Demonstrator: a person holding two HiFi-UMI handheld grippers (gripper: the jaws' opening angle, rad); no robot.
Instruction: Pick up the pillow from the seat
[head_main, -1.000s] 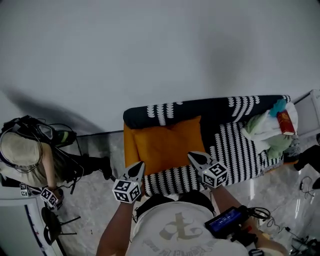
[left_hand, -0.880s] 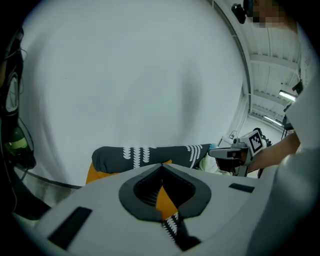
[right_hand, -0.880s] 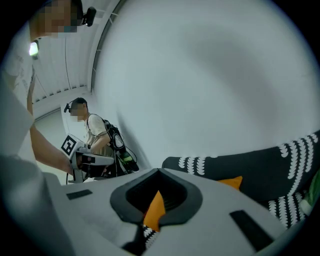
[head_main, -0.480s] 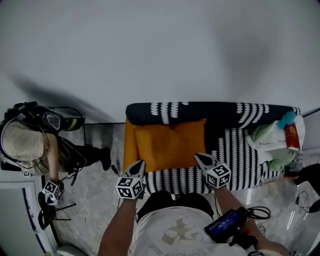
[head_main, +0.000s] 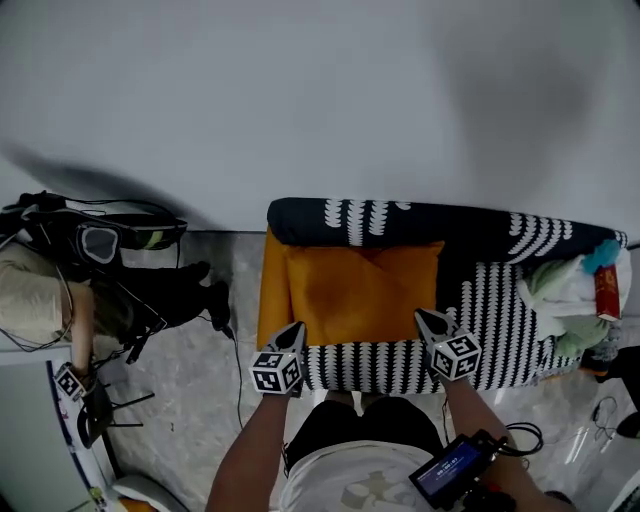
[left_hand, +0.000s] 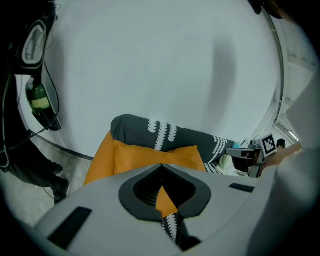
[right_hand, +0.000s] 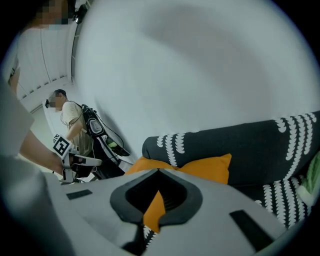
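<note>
Pillow (head_main: 362, 292) on the black-and-white striped seat (head_main: 488, 308)

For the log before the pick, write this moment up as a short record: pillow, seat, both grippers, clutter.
target: orange pillow, lying on the seat against the backrest, not held
support: seat, dark cover with a white pattern
left: left gripper, jaws together, empty, by the pillow's near left corner
right: right gripper, jaws together, empty, by the pillow's near right corner
clutter: pile of clothes at the seat's right end
task state: pick not yet made
</note>
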